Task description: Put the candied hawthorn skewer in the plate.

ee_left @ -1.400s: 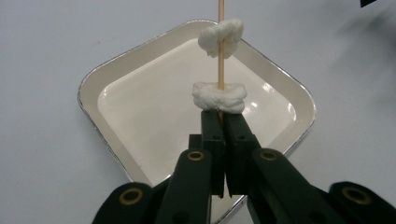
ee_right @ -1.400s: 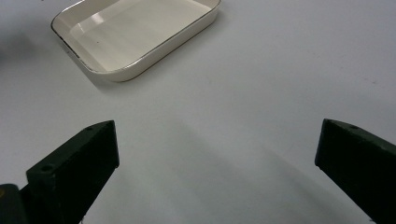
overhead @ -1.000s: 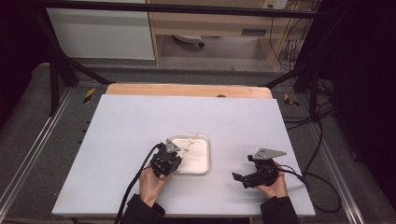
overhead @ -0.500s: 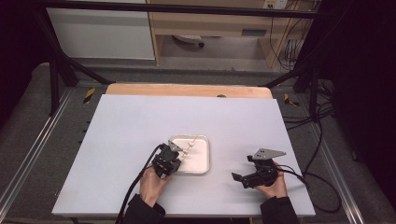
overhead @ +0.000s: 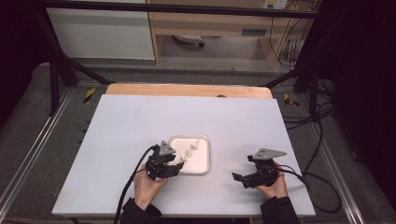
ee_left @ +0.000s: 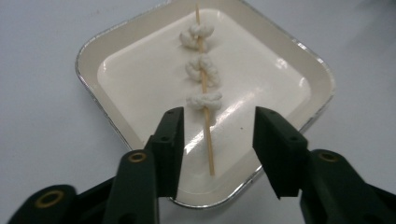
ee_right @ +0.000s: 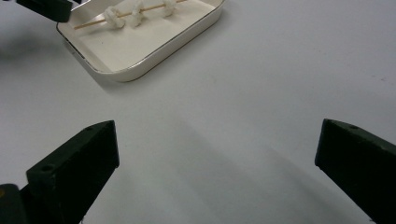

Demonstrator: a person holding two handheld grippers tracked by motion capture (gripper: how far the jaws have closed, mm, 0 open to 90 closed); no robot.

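Skewer (ee_left: 204, 88): thin wooden stick w/ three white knotted lumps threaded on it; laid inside tray, lower end resting on tray floor near the near rim, free of both pads.
Tray (overhead: 200, 163): white, rounded-square, silver-edged; set on table (overhead: 121, 126) toward its near edge, roughly mid-width.
Left gripper (ee_left: 217, 135): held at tray's near-left corner; jaws have just been opening, now parted abt halfway; skewer's bare end is seen between them, untouched by either pad.
Left hand (overhead: 147, 186): wrapped round gripper body, cable trailing toward near edge.
Right gripper (overhead: 239, 178): parked near table's near-right corner, well apart from tray; jaws spread wide, nothing between them.
Right gripper view: tray & skewer seen far off at upper left.
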